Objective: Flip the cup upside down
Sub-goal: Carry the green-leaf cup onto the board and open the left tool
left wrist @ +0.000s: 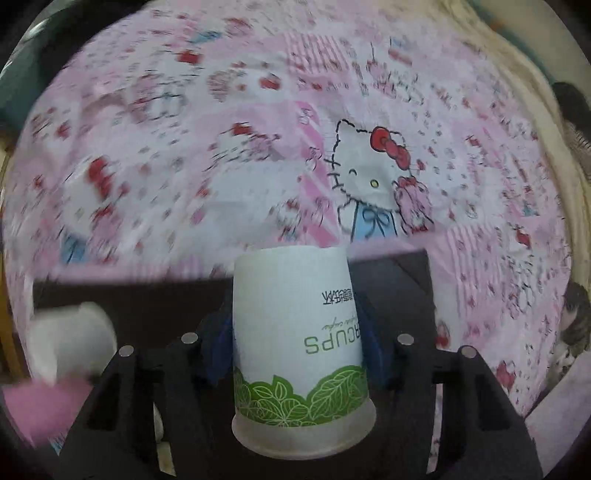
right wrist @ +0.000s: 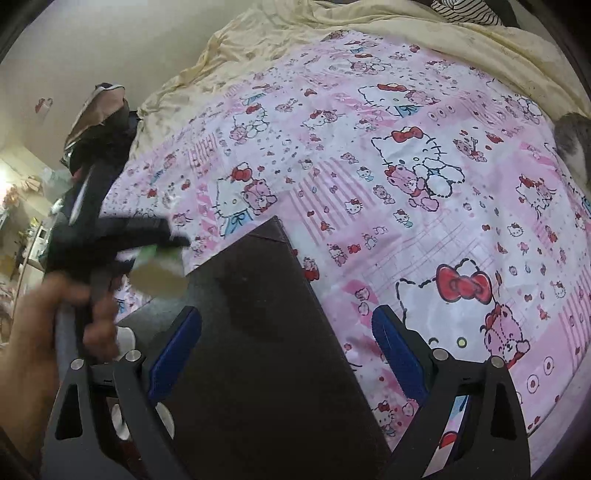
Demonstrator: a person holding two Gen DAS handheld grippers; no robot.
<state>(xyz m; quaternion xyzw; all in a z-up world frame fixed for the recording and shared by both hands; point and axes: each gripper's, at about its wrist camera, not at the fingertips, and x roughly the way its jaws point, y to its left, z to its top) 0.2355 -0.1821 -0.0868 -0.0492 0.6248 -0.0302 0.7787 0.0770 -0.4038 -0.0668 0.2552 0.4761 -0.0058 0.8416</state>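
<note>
A white paper cup (left wrist: 299, 354) with a green leaf band and upside-down "CUPS" print is held between the blue pads of my left gripper (left wrist: 297, 343), rim toward the camera and base pointing away, above a dark board (left wrist: 147, 306). In the right wrist view the left gripper (right wrist: 122, 240) is blurred at the left, in a hand, with the cup (right wrist: 159, 269) in it. My right gripper (right wrist: 286, 332) is open and empty over the dark board (right wrist: 258, 350).
The board lies on a pink Hello Kitty bedsheet (right wrist: 406, 184). Another white cup (left wrist: 70, 343) lies blurred at the board's left end. A cream blanket (right wrist: 295, 33) is bunched at the far side. A grey furry shape (right wrist: 572, 140) is at the right edge.
</note>
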